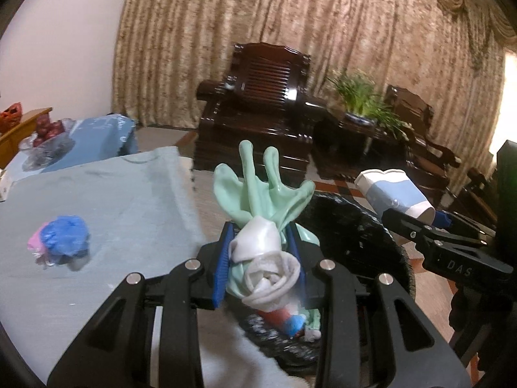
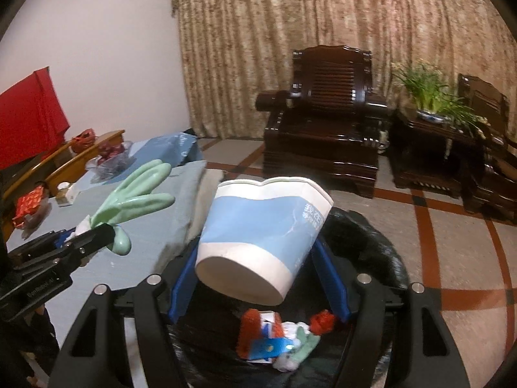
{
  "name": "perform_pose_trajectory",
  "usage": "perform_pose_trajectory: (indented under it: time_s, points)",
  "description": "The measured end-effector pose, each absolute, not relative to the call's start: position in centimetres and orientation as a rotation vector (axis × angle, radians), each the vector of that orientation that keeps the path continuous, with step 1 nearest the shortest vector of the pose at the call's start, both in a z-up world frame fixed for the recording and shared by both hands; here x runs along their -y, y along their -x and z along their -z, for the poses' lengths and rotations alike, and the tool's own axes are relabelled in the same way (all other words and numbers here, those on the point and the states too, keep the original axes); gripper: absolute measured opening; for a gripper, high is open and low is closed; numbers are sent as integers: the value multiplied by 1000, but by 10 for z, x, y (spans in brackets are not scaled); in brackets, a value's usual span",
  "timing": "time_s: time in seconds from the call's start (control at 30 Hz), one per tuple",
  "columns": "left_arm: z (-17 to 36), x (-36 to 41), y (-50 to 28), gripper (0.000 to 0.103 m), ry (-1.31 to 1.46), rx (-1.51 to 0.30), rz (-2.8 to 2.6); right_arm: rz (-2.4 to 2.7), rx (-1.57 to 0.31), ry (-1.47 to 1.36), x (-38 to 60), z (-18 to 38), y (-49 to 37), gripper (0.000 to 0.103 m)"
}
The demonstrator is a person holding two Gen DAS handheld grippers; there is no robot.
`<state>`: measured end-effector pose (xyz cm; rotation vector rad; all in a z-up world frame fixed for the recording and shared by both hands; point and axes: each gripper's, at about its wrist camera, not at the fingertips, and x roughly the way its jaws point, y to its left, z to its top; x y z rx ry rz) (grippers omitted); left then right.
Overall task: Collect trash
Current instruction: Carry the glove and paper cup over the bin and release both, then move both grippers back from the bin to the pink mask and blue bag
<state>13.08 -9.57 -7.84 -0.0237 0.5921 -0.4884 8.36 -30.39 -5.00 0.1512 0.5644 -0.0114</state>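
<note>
Left wrist view: left gripper (image 1: 260, 252) at frame centre, blue pads (image 1: 221, 266) pinched on a green glove (image 1: 258, 190) with its white cuff rolled.
Glove: fingers splayed upward, held above the bin (image 1: 355, 242).
Right wrist view: right gripper (image 2: 258, 258) at lower centre, blue pads (image 2: 329, 278) clamped on a cup (image 2: 261, 236).
Cup: blue and white paper, tilted, base toward the lens, over the bin.
Bin: black-lined, red, blue and white scraps (image 2: 274, 336) at bottom.
Table (image 1: 97, 200): left of frame, blue cloth, blue-pink wad (image 1: 63, 239) lying on it.
Background: dark armchair (image 1: 258, 106), plant (image 1: 365, 97), curtain (image 1: 290, 16).
</note>
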Motion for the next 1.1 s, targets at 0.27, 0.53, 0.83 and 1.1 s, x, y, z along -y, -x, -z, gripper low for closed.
perform_pose_trajectory:
  time_s: [0.27, 0.53, 0.83, 1.1]
  points:
    - [97, 135, -141, 32, -8, -624, 551, 73, -592, -168, 335, 63, -79, 67]
    - [117, 167, -152, 39, -35, -674, 621, 115, -641, -167, 353, 84, -80, 67]
    - [111, 156, -159, 66, -23, -665, 618, 137, -661, -165, 357, 94, -76, 91]
    - [90, 115, -153, 83, -5, -632, 558, 102, -628, -196, 343, 80, -72, 97]
